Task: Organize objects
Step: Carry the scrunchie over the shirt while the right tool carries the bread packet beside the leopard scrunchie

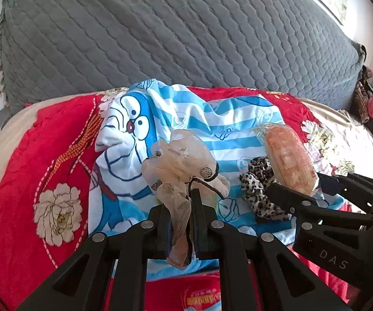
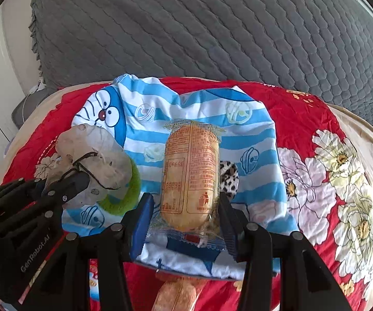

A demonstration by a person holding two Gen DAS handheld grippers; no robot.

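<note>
Red floral bedspread [image 2: 303, 119] with a striped cartoon cloth [image 2: 251, 140] on top

Above that cloth – left gripper [image 1: 186, 207] jaws pinched together on a sheer beige scrunchie [image 1: 184, 155], right gripper [image 2: 186, 210] jaws clamped on a wrapped bread roll [image 2: 189, 171].

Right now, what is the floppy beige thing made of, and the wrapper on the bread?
The beige scrunchie looks like thin sheer fabric, maybe organza: light passes through its crinkled folds. The bread wrapper looks like clear glossy plastic film with orange print: it shines, the bread shows through, and its crimped end is see-through.
</note>
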